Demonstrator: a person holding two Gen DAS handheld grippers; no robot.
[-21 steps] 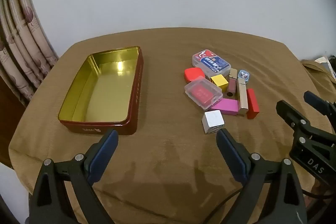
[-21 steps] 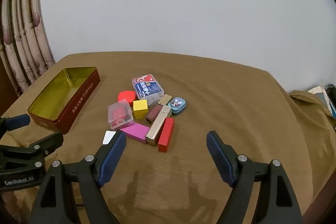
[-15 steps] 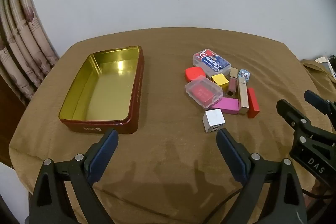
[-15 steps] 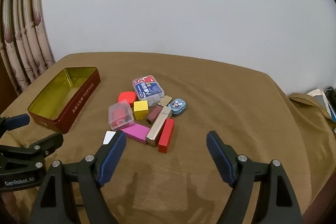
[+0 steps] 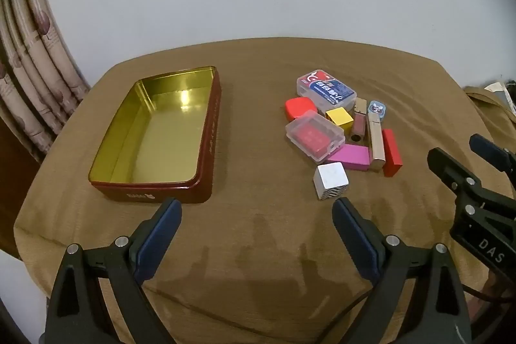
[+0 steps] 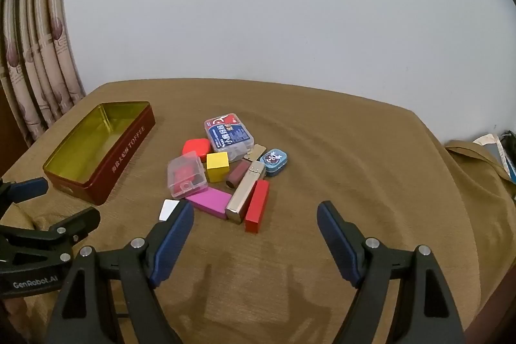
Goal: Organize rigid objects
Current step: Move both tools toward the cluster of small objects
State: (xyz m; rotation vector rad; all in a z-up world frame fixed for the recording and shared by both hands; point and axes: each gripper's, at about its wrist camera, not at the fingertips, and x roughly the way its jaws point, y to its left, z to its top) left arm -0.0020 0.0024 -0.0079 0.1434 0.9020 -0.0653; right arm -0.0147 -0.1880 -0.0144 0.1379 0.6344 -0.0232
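Left gripper [image 5: 256, 216]: black plastic frame, two arms forking into a V, each ending in a dark blue pad [image 5: 159, 234]. Silver round screw heads are showing on each arm, two per side. A thin black cable is running out below the right-hand arm.

Right gripper [image 6: 256, 220]: same build, black forked arms, blue pads [image 6: 172, 239], paired silver screws per side.

In the right wrist view, white lettering "GenRobot.AI" is showing on the black body of the left gripper at the frame's left edge. In the left wrist view, white letters "DAS" are showing on the right gripper's body; the rest of that marking is cut off.
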